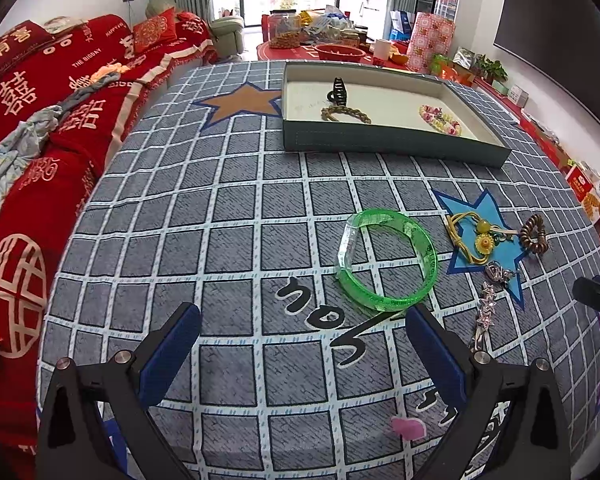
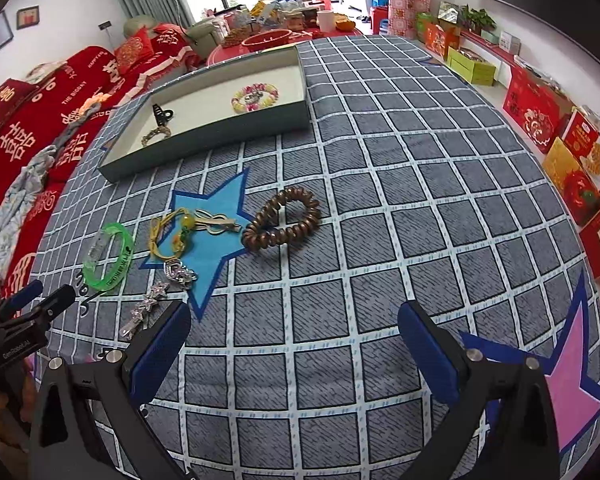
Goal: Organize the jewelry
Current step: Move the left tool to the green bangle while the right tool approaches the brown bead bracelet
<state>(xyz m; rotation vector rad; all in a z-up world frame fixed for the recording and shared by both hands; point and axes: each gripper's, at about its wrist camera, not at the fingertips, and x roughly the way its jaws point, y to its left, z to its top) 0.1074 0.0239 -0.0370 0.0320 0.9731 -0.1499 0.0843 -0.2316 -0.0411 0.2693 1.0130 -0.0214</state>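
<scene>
Both claws are released and hold nothing: the left claw (image 1: 303, 354) hovers near the green bangle (image 1: 387, 259), the right claw (image 2: 294, 344) short of the brown coil hair tie (image 2: 283, 218). The tray (image 1: 388, 145), well apart, already holds three pieces. The bangle looks smooth and possibly hard, so it may slip from the pads. The small pieces on the blue star (image 2: 210, 240) lie close together, so one could be dragged.

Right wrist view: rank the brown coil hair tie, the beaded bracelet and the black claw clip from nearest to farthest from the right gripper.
1. Brown coil hair tie: on the cloth, just ahead of the open right gripper.
2. Beaded bracelet: inside the tray, toward its right end.
3. Black claw clip: inside the tray, toward its left end, about as far as the bracelet; too close to call.
</scene>
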